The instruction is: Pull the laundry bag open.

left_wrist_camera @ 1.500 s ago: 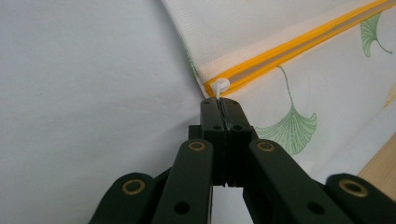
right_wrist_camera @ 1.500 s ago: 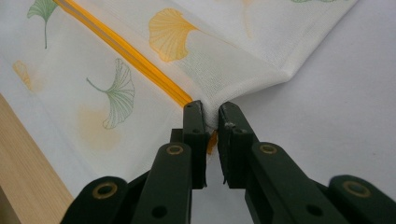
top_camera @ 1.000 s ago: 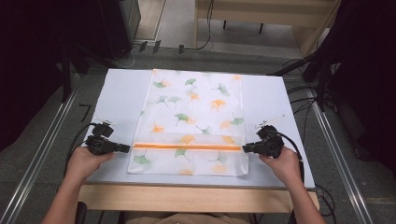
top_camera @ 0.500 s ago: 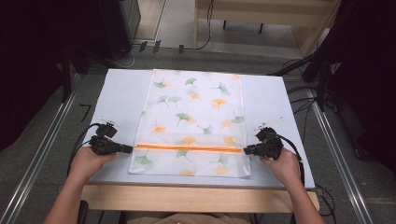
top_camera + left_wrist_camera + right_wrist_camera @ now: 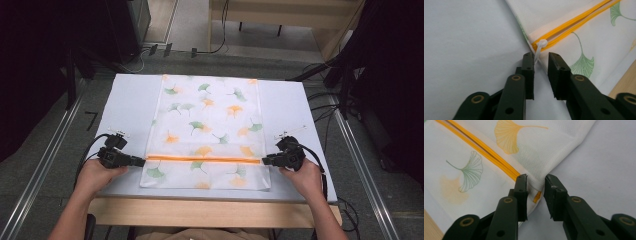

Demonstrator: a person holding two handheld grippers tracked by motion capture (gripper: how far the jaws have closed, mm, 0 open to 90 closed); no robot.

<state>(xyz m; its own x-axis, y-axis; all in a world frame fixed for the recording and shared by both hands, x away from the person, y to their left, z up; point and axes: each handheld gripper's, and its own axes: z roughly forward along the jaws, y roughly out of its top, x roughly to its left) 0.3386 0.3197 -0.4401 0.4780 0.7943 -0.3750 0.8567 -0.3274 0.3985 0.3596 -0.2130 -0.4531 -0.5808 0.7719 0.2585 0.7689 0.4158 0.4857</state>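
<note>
Two grippers sit at opposite ends of an orange zipper [image 5: 202, 159] that runs across a white mesh bag [image 5: 207, 120] printed with green and orange ginkgo leaves. The bag lies flat on a pale table [image 5: 130, 105], its long side running away from the person, with the zipper close to the near end. In the high view the left gripper [image 5: 141, 161] points inward at the bag's left edge and the right gripper [image 5: 265, 160] points inward at its right edge; each is held in a hand, left hand [image 5: 95, 175] and right hand [image 5: 302, 175], with forearms cut off at the bottom of the view. From that height the jaw tips are too small to read. The left gripper view shows its jaws standing apart, with a thin white zipper pull [image 5: 539, 48] hanging down from the zipper's end into the gap; the pull lies against the inner face of one jaw, but whether it is actually pinched cannot be told. The right gripper view shows its jaws also apart, straddling the bag's corner [image 5: 536, 185], where a fold of mesh and a short bit of orange tape sit between them; the fabric seems to brush one jaw, though the contact is hard to make out. Wood of the table's front edge [image 5: 215, 212] peeks in at the corner of both gripper views.
</note>
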